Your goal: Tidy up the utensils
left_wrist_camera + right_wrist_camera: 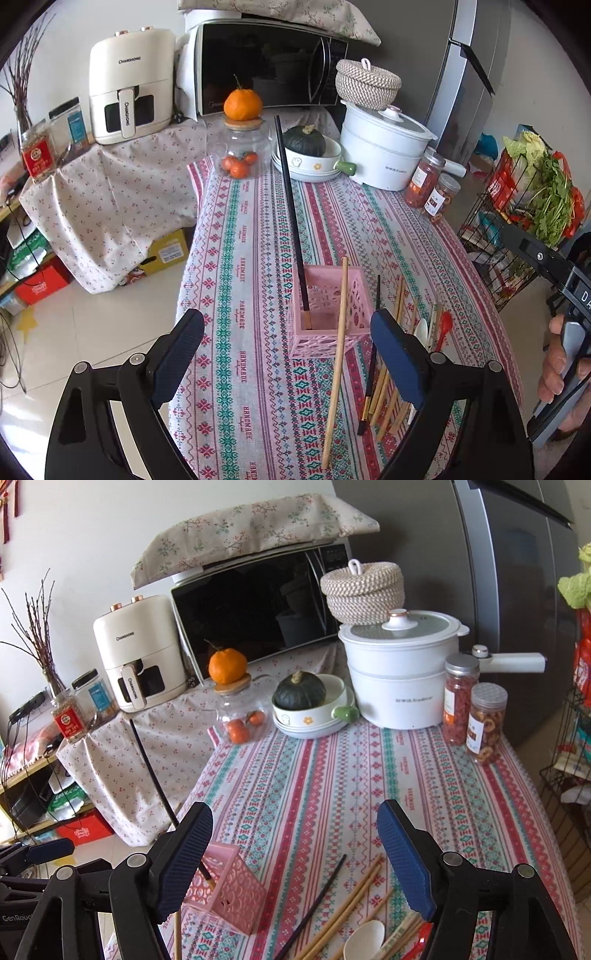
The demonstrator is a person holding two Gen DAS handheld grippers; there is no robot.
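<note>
Nearest in the right wrist view, the right gripper (295, 860) stands wide with nothing between its pads. Just below and ahead of it on the bench (332, 775) lies the loose pile still to be sorted: bamboo chopsticks (351, 904), a dark chopstick (317, 904), a white spoon (364, 945) and a bit of red spoon (421, 941). Their long axes run from near-left to far-right across this gripper's line, so I judge it would need only to dip and take one across its shaft.

The left gripper (288, 354) is also spread wide and holds nothing. Between its fingers lies a single bamboo stick (336, 362), leaning against the near rim of the pink basket (325, 314), its long axis running almost straight away from the gripper. The pile sits just right of that, partly behind the right finger.

Further on, the basket stands upright with one black chopstick (291, 218) in its left corner, tilted away to the left.

By my reading, the right hand is nearer the pile, the left nearer the leaning stick and basket.
</note>
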